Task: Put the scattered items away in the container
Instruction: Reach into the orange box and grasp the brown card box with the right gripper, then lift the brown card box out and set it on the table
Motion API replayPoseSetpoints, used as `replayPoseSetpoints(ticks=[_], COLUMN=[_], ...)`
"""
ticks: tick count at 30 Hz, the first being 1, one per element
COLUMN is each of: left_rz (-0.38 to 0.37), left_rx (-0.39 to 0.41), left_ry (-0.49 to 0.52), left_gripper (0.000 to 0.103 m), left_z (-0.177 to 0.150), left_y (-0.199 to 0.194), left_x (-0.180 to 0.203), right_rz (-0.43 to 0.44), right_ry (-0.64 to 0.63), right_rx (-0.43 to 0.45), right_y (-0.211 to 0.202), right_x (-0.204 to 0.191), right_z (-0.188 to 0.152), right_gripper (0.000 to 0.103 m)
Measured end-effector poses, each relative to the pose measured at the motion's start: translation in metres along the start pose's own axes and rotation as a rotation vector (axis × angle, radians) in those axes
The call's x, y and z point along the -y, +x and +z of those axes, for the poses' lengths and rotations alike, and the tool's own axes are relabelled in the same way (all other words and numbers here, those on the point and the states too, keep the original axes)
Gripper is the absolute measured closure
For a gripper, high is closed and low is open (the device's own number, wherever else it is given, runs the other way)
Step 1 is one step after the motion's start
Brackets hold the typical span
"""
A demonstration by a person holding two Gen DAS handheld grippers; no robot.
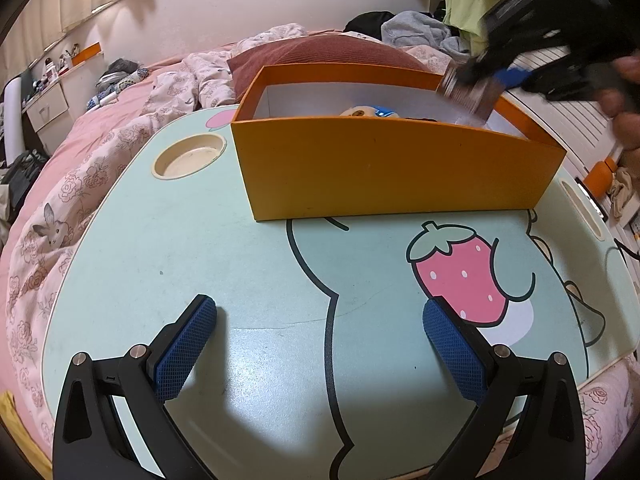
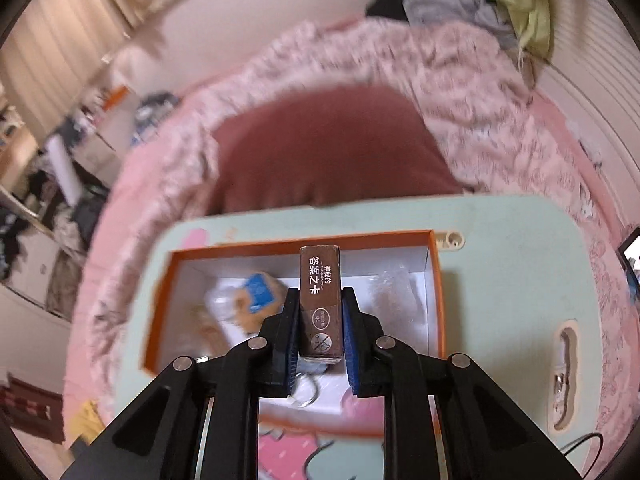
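Left wrist view: the left gripper stands wide open and empty low in the frame over the mint surface, while the orange container sits at centre with the right gripper, blurred, above its upper-right corner. Right wrist view: the right gripper is clamped on a brown card box at frame centre, poised above the container's white interior, where a blue-labelled packet already lies. Judgement: lower the box inside the walls over the free patch before releasing, to avoid catching the rim.
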State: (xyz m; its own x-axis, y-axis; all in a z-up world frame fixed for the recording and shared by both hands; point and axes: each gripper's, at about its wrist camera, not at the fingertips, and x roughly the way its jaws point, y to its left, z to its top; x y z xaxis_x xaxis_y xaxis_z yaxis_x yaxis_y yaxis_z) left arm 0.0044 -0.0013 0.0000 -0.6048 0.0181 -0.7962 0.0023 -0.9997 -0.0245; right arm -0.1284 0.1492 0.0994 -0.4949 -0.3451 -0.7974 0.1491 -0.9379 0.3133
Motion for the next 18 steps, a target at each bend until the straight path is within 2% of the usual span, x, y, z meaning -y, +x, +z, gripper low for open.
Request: replayPoseSetpoints(ticks=[2, 5, 9, 13, 16, 18], left_rz=[0.0, 0.0, 0.001, 0.001, 0.001, 0.002], left_rx=[0.0, 0.0, -0.001, 0.0, -0.001, -0.001], left_ry=[0.0, 0.0, 0.0, 0.0, 0.0, 0.0], left_gripper=[0.0, 0.0, 0.0, 0.0, 0.0, 0.0], left_z=[0.0, 0.001, 0.001, 0.001, 0.001, 0.001], left_y=[0.0, 0.0, 0.001, 0.001, 0.002, 0.002], left_x=[0.0, 0.0, -0.001, -0.001, -0.002, -0.001], right_rz=[0.045, 0.121, 0.169, 0.115, 0.122, 0.103], right_ry=[-0.029, -0.066, -0.023, -0.043, -0.036, -0.021], right_rx=[0.031, 0.046, 0.017, 0.001, -0.019, 0.01], right_y=[-0.022, -0.049, -0.048, -0.036, -0.025, -0.026], right_x=[-0.007, -0.012, 0.001, 0.002, 0.006, 0.011], right_z=[-0.012, -0.047, -0.089, -0.117, -0.127, -0.13], right_gripper=[0.085, 0.085, 0.085, 0.084, 0.082, 0.08])
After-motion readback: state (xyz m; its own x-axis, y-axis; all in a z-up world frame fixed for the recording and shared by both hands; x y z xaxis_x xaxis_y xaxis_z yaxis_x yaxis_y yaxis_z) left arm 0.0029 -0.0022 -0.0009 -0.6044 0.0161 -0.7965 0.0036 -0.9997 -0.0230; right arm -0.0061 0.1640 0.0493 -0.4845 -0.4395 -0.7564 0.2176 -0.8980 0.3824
